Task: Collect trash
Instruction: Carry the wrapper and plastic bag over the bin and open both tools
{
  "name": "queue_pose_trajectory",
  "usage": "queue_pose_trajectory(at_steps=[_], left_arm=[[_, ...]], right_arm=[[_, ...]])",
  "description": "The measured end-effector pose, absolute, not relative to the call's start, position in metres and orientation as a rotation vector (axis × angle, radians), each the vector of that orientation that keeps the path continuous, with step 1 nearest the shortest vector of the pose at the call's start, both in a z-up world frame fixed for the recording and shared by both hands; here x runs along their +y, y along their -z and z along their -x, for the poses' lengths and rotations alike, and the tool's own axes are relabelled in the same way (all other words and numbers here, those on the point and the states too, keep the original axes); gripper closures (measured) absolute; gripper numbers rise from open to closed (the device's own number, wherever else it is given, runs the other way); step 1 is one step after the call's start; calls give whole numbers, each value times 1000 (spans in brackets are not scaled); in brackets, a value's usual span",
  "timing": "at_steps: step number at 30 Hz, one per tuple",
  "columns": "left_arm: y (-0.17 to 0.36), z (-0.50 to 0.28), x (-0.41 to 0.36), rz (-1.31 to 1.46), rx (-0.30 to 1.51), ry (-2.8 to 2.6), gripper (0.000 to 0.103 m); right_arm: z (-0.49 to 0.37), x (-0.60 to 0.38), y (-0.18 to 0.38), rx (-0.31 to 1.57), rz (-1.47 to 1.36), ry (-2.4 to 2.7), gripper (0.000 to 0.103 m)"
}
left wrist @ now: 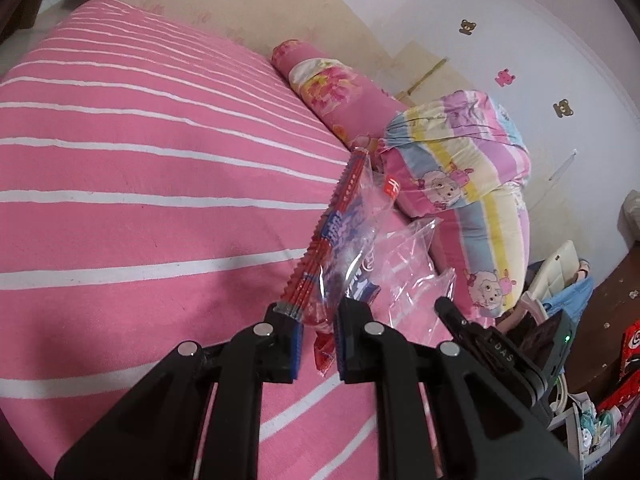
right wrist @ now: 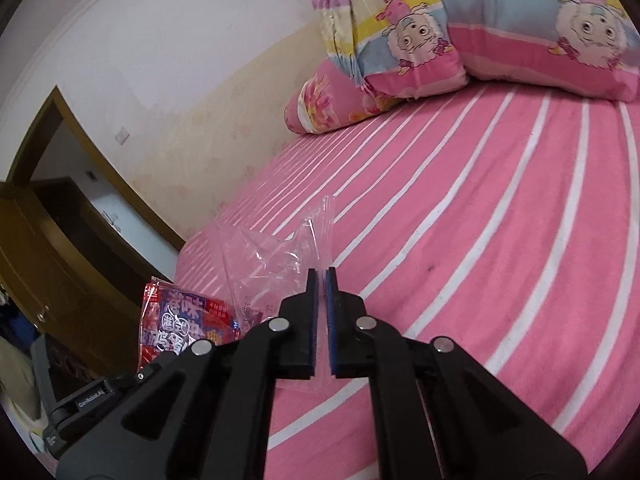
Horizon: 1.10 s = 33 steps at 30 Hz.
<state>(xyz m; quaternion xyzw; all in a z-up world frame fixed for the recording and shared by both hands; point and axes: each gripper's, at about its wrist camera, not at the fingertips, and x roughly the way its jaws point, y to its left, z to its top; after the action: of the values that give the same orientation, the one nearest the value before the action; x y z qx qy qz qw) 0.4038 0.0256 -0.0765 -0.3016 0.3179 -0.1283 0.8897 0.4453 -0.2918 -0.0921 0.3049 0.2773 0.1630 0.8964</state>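
My left gripper [left wrist: 318,316] is shut on a red and blue snack wrapper [left wrist: 340,236], holding it up above the pink striped bed [left wrist: 140,200]. The wrapper also shows in the right wrist view [right wrist: 184,320], at lower left. My right gripper [right wrist: 321,276] is shut on a clear plastic bag [right wrist: 272,256], pinching its edge above the bed [right wrist: 500,240]. The clear bag shows in the left wrist view [left wrist: 408,268], just right of the wrapper, with the right gripper [left wrist: 444,304] beside it.
A rolled pink floral pillow [left wrist: 332,88] and a folded cartoon-sheep quilt [left wrist: 472,184] lie at the head of the bed. A cluttered floor area with a red box [left wrist: 632,344] is at right. A wooden door [right wrist: 48,248] stands left of the bed.
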Motion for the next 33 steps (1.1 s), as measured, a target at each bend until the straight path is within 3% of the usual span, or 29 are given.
queue_pose_trajectory(at_steps=[9, 23, 33], left_arm=[[54, -337, 28, 612, 605, 264, 91], [35, -167, 15, 647, 535, 335, 91], [-21, -81, -15, 671, 468, 440, 91]], right_arm=[[-363, -305, 68, 564, -658, -324, 98], [-166, -332, 29, 490, -612, -274, 98], [-52, -363, -3, 404, -670, -253, 98]])
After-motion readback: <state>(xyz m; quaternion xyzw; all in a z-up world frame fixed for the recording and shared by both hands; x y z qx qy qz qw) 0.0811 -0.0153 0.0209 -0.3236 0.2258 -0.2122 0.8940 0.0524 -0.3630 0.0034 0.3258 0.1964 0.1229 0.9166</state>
